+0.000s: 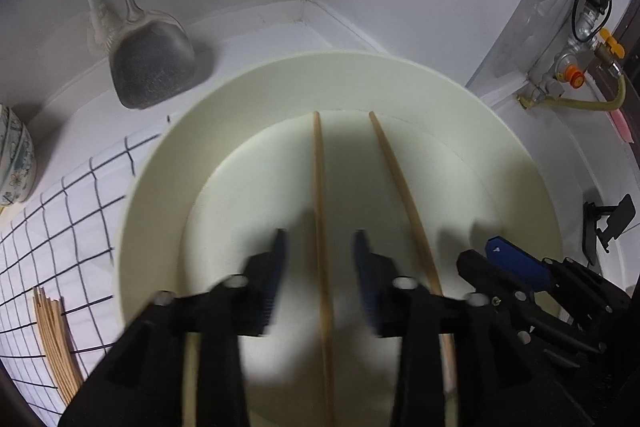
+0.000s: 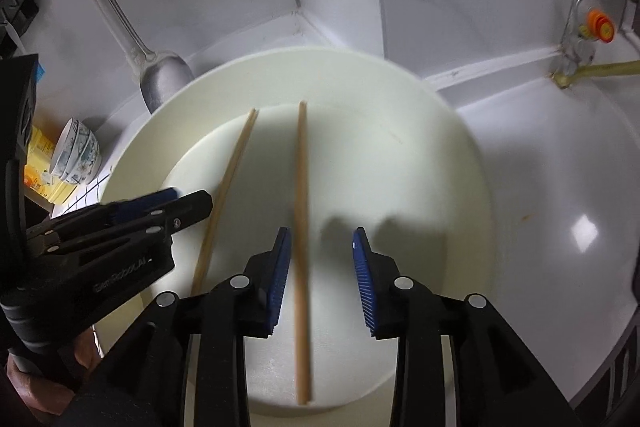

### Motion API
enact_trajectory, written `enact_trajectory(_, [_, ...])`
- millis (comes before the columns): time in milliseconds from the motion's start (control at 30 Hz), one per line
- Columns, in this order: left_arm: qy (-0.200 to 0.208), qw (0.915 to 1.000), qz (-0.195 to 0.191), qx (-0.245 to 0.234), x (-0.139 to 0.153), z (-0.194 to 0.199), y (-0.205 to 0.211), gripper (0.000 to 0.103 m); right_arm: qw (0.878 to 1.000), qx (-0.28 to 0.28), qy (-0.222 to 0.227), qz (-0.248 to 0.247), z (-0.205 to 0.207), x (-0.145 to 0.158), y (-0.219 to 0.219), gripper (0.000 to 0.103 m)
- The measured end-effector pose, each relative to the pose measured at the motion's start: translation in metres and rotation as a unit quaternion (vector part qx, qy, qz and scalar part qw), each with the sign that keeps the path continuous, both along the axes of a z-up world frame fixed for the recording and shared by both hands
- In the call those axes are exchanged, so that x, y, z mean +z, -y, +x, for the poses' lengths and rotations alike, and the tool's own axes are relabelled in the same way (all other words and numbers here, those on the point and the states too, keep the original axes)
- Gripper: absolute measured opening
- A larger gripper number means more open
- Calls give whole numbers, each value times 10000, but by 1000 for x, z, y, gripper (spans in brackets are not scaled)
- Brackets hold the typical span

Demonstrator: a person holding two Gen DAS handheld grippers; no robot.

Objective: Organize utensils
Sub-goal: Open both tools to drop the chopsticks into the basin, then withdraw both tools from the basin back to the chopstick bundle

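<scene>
Your left gripper (image 1: 320,267) and right gripper (image 2: 320,267) both gape wide, gripping nothing, above cream plate (image 1: 500,155). Two chopsticks (image 2: 302,227) lie apart on plate, one under each gripper.

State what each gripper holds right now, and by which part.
Nothing is held. Left gripper and right gripper are both open above the cream round plate; the two wooden chopsticks lie loose on it.

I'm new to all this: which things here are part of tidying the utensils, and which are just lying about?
In the job: two chopsticks in the cream plate; chopstick bundle on the checked cloth; left claw; right claw.

Lying about: spatula, patterned bowls, gas valve.
</scene>
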State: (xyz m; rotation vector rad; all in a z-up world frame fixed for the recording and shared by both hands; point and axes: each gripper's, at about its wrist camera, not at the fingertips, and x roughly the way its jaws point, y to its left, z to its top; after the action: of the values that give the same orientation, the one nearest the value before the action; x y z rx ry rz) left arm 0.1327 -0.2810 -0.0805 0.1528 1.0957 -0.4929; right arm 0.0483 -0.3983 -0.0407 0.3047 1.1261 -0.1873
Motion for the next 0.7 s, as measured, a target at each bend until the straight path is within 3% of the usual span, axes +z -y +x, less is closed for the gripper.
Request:
enact_trajectory(33, [116,9999,-13,47,6,-2,-5,63,10000,-13,27,-40,-1,3,-1,31])
enact_trajectory(200, [343,9990,-117,267,27,-9,-33,82,9996,-100,207,-171,-16,21,-7,40])
enact_trajectory(400, [598,9972,-46,441,50,-26,-83,94,9989,-81,379,-270,-39,41,-39,53])
enact_trajectory(700, [866,9940,260,610,66,-66,-177,96,9983,80,522,-249,-63,63,-121,62])
